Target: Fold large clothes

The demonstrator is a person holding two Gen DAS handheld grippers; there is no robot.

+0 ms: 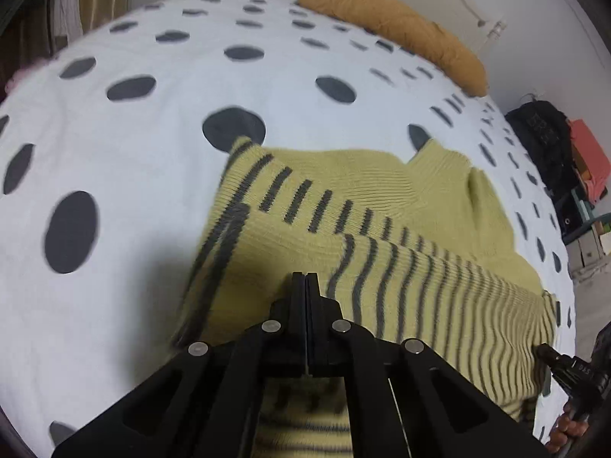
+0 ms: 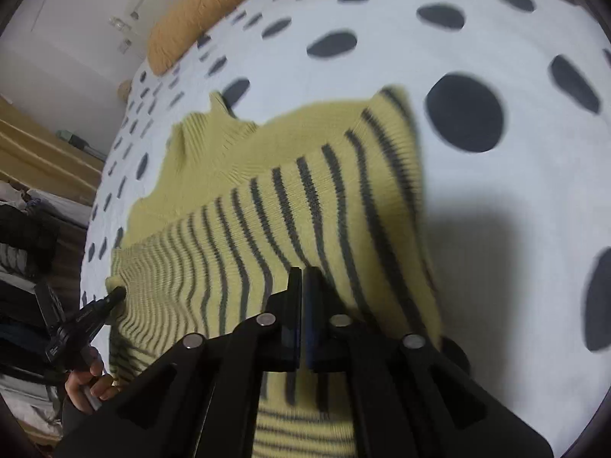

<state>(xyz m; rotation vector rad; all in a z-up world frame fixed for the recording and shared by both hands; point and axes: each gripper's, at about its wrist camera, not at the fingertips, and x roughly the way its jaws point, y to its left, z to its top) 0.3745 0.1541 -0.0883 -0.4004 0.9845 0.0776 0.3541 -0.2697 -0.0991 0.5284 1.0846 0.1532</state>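
Claws both closed tight, left claw [image 1: 305,276] and right claw [image 2: 303,271], each over the striped sweater [image 1: 382,236], gripping nothing visible.

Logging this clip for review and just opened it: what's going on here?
A person is folding a yellow-green striped sweater on a bed with a white, dark-spotted cover, using a handheld gripper in each hand. The left gripper and right gripper both have their jaws shut over the sweater's near side; whether they pinch fabric is unclear. The sweater already looks partly folded.
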